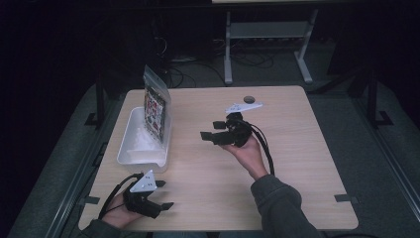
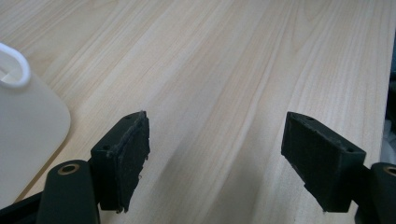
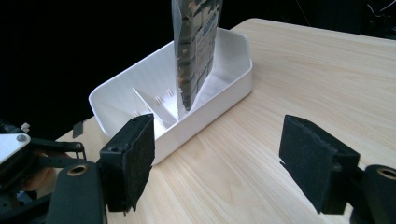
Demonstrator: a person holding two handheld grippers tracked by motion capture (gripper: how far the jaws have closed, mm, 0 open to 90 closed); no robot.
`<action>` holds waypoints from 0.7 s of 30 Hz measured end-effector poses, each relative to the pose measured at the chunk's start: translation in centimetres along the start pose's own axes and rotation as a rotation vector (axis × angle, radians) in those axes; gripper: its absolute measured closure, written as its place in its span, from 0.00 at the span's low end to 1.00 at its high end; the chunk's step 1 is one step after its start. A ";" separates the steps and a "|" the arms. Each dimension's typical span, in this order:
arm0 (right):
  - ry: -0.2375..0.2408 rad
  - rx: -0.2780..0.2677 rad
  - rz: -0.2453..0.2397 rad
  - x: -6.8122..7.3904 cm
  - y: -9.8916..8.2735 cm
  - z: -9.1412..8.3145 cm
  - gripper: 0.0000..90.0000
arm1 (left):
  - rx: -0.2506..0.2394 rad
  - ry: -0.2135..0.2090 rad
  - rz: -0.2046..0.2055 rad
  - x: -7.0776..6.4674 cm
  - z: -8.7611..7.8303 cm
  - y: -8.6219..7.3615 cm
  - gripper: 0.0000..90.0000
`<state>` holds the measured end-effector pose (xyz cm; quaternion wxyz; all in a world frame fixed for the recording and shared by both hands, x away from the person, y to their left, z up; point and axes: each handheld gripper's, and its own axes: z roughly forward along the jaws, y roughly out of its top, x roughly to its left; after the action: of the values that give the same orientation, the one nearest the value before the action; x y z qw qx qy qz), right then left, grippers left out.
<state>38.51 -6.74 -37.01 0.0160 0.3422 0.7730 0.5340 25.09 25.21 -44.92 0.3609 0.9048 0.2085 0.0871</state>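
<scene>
table [image 1: 297, 163] carries a white bin [image 1: 130, 146] at its left edge. a printed bag [image 1: 156, 106] stands upright inside the bin, leaning on its wall. right gripper [image 1: 209, 135] faces the bin, jaws spread and empty. left gripper [image 1: 164, 195] rests near the front edge, jaws likewise spread. hazard: a sideways knock would probably topple the bag.

The high view is looking forward and down from above the person's side, taking in the whole wooden table [image 1: 297, 163] and dark floor beyond. The left gripper view is riding low and close over the tabletop, facing along bare wood with a corner of the white bin [image 2: 28, 135] at its left edge. The right gripper view is facing across the table toward that bin [image 3: 215, 93], sharing it with both other views.
</scene>
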 end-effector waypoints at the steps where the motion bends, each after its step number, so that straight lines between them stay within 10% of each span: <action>1: 0.001 0.002 0.004 -0.1 -0.1 -0.1 0.29 | -0.001 0.000 0.000 0.0 0.0 0.0 0.26; 21: 0.002 0.008 0.037 -1.6 -3.0 -3.8 0.28 | 0.001 -0.001 -0.005 0.1 0.1 0.0 0.25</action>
<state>36.73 -11.25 -38.40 0.0041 0.3559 0.7689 0.5312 25.18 25.22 -44.98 0.3609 0.9045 0.2105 0.0855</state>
